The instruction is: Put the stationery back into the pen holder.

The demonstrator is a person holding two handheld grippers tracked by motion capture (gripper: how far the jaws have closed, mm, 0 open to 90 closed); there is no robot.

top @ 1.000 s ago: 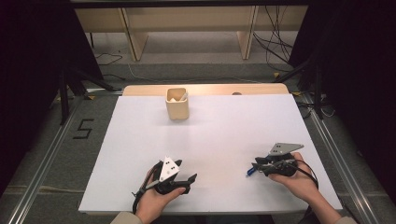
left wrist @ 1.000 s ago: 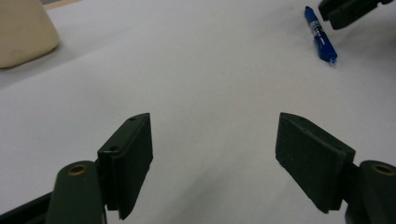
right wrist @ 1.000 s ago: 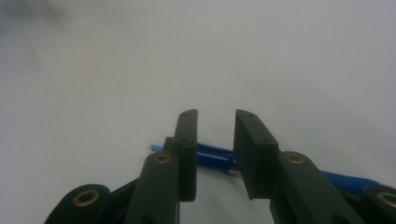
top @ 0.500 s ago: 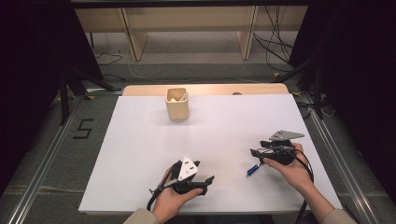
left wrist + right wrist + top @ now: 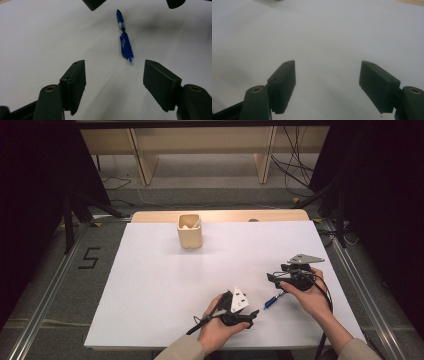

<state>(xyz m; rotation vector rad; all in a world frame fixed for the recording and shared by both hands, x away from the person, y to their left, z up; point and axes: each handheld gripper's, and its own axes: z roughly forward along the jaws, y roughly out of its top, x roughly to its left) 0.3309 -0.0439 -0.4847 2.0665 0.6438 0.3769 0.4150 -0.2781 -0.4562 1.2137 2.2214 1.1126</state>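
Blue pen (image 5: 124,37) flat on white table (image 5: 150,285), left hand-held gripper (image 5: 113,80) just narrowing, empty, right hand-held gripper (image 5: 328,82) just widened, empty

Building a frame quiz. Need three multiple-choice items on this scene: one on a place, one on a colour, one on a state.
1. Where does the pen lie?
A. in the cup
B. on the table between the two grippers
C. on the floor

2. What colour is the pen?
A. blue
B. red
C. green

3. How does the right gripper stand?
A. shut on the pen
B. shut on the cup
C. open, nothing between its jaws

Key: 1 B, the high view shows it flat on the white table, between the left gripper and the right one, far from the cup. 2 A, its body is blue in the left gripper view. 3 C, the right gripper view shows bare table between its jaws.
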